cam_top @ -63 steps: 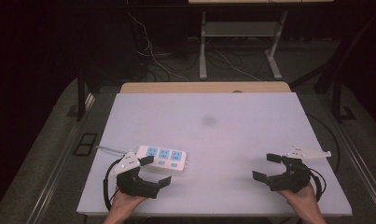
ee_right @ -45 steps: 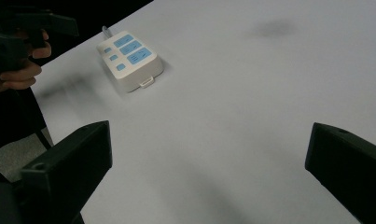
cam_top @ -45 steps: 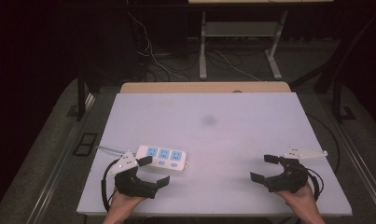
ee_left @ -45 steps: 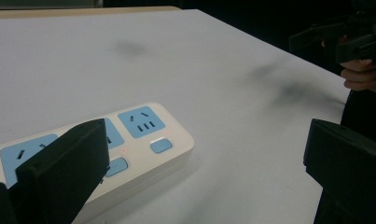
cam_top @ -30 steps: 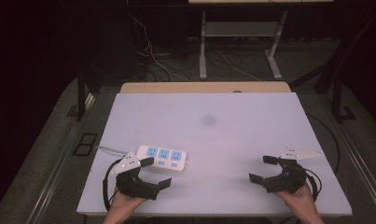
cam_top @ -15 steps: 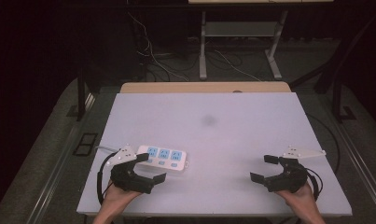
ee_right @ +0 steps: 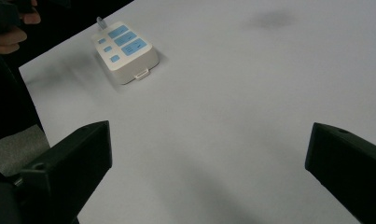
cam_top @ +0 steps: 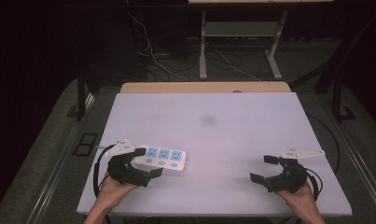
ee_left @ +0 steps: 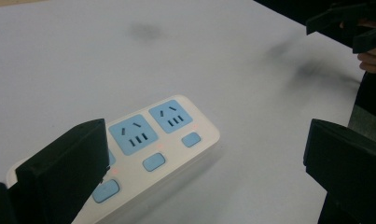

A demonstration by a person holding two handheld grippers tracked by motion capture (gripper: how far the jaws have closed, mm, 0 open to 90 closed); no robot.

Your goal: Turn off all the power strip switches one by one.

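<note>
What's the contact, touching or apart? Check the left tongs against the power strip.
Cannot tell. In the left gripper view one jaw of the left tongs overlaps the near end of the power strip, hiding any gap; the high view shows likewise.

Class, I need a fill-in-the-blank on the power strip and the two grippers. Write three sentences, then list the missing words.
The white power strip has ___ blue sockets.
The ___ gripper is the one at the power strip.
The right gripper has its fingers ___ over the bare table.

Missing words: three; left; open
</note>
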